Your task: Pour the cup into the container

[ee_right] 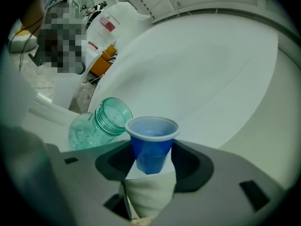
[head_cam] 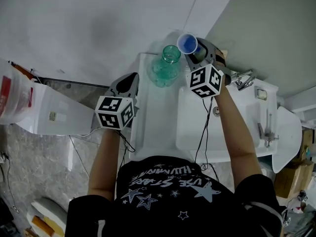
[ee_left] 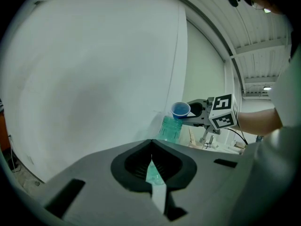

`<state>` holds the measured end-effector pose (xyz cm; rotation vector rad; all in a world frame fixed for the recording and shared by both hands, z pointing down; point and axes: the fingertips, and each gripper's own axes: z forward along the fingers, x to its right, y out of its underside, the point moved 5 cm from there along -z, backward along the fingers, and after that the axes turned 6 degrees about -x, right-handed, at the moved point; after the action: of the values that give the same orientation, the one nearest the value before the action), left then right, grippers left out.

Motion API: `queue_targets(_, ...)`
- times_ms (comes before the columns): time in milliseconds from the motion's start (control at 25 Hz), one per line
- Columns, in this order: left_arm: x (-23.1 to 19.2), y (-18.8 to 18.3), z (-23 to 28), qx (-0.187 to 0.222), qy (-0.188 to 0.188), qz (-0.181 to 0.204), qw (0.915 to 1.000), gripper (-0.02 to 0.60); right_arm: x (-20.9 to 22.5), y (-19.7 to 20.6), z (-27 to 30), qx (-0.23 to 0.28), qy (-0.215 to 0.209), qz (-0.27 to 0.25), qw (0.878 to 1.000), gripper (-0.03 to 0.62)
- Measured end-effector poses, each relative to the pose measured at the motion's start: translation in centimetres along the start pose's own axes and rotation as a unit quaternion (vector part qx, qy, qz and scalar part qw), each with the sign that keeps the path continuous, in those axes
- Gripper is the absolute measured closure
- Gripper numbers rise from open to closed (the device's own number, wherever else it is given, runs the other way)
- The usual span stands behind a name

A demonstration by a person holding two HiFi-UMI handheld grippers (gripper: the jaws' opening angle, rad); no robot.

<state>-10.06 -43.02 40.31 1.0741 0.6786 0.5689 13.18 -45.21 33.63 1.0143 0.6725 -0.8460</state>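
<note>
A small blue plastic cup point(head_cam: 187, 43) is gripped by its body in my right gripper point(head_cam: 192, 50), which is shut on it. The cup sits just right of and above the mouth of a green glass jar point(head_cam: 167, 65) that stands on the white counter point(head_cam: 148, 122). In the right gripper view the cup point(ee_right: 151, 145) sits between the jaws with the jar point(ee_right: 96, 124) close at its left, the jar's mouth open. What is in the cup I cannot tell. My left gripper point(head_cam: 129, 81) hovers left of the jar, shut and empty. The left gripper view shows the jar point(ee_left: 170, 128) and cup point(ee_left: 180, 109) beyond its tips.
A white sink basin point(head_cam: 197, 127) with a chrome faucet point(head_cam: 242, 79) lies right of the jar. A white wall rises close behind the counter. White bags and a bin point(head_cam: 29, 102) stand on the floor to the left.
</note>
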Motion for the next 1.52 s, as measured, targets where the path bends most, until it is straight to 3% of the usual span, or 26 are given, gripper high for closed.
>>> queue_targets(880,0.2,0.0,0.5,0.001,0.013,-0.003,0.9999,0.569,-0.2,-0.9,-0.2,-0.022,0.065,-0.131,0.989,0.355)
queue_targets(1520,-0.1,0.4,0.6,0.005,0.015,-0.010,0.9998,0.569,-0.9,-1.3,-0.1,-0.033,0.096,-0.189,0.977,0.355)
